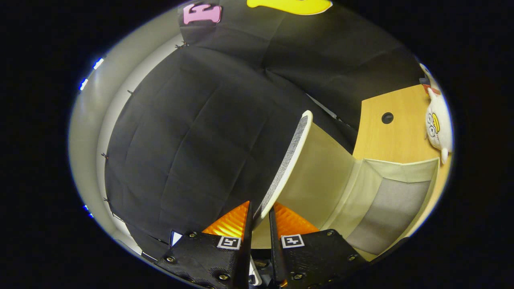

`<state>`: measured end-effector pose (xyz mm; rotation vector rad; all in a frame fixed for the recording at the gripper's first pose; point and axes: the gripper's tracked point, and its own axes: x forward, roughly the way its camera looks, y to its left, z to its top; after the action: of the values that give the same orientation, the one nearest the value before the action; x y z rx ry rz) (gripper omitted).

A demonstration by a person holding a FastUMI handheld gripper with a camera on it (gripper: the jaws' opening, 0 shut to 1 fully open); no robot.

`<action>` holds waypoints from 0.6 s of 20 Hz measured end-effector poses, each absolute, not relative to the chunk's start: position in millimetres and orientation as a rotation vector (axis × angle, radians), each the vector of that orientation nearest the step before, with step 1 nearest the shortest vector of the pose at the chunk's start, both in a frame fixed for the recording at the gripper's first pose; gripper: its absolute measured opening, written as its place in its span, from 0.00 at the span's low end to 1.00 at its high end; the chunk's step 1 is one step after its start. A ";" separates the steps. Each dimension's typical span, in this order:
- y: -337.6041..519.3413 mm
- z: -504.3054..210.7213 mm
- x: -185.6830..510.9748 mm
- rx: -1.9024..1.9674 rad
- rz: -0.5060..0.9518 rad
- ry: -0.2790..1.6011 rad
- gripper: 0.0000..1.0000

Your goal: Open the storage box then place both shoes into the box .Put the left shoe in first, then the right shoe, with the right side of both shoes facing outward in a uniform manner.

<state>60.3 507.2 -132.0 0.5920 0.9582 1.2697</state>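
Observation:
My gripper [260,210] is shut on the edge of the storage box's lid [287,162]. The lid is a thin cream-rimmed panel with a grey woven face, and it stands raised, seen edge-on between my fingers. Beyond and to the right of the lid, the storage box [397,170] is open, showing beige fabric walls and a grey inner panel. The view is tilted.
The box rests on a light wooden table [395,136] with a round cable hole [387,117]. A white plush toy [437,124] lies on the table beyond the box. The black cloth wall [192,132] stands to the left of the lid.

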 end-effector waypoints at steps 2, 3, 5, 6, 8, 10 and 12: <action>538.6 -139.4 54.2 0.534 1.262 0.972 0.22; 552.9 -142.8 48.7 0.503 1.263 0.983 0.22; 578.5 -154.5 40.4 0.438 1.254 0.989 0.22; 582.8 -161.6 39.2 0.400 1.243 0.982 0.22; 597.5 -165.5 37.9 0.349 1.215 0.977 0.22; 616.5 -172.9 31.4 0.314 1.200 0.987 0.50; 618.1 -170.8 33.0 0.291 1.186 0.974 0.56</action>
<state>33.0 618.1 -170.8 0.2912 0.9741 1.1858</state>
